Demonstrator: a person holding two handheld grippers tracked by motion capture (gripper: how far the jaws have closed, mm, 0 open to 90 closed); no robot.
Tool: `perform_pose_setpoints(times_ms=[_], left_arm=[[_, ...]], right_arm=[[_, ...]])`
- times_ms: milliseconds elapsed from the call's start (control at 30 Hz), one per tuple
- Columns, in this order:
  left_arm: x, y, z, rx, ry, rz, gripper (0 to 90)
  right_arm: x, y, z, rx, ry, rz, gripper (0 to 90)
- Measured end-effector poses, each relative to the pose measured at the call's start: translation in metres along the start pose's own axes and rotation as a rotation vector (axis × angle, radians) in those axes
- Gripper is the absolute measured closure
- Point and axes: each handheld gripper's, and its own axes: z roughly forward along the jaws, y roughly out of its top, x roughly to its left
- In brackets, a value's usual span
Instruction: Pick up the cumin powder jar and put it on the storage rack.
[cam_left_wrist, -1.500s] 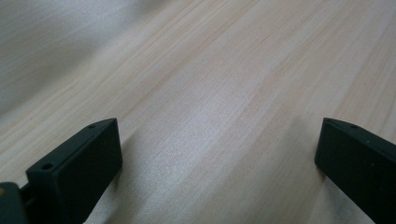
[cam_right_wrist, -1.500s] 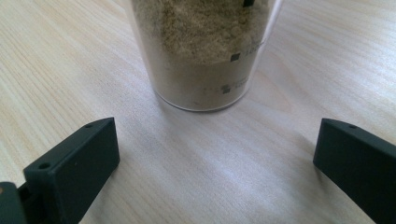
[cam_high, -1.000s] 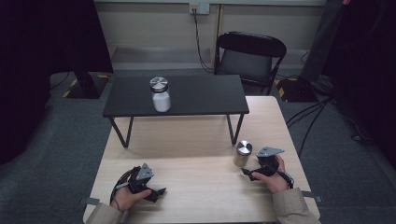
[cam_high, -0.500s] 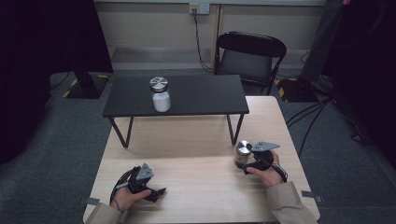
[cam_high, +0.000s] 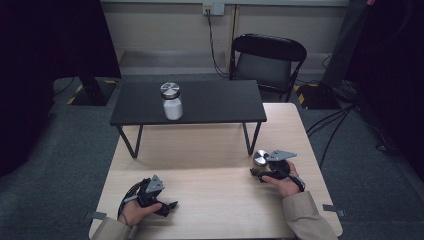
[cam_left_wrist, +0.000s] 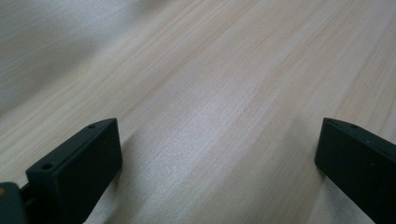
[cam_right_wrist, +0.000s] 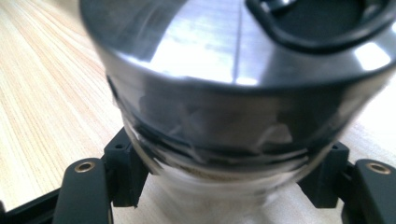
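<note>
Right gripper view | jar (cam_right_wrist: 233, 93) clamped between fingers (cam_right_wrist: 123, 170) | on table (cam_right_wrist: 42, 93)

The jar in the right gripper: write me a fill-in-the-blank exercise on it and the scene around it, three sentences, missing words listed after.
1. The right gripper is shut on a small jar with a shiny ____ lid.
2. The second jar, white below its lid, stands on the low ____ table.
3. The left gripper rests on the wooden table with its jaws ____ and nothing between them.

Missing words: metal; black; open
</note>
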Motion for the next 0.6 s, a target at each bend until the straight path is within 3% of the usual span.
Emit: perform_pose_setpoints(times_ms=[600], left_arm=[[0.000,0.000,0.000,0.000,0.000,0.000,0.0]], right_arm=[[0.003,0.018,-0.011,0.039,0.036,-0.033,30.7]])
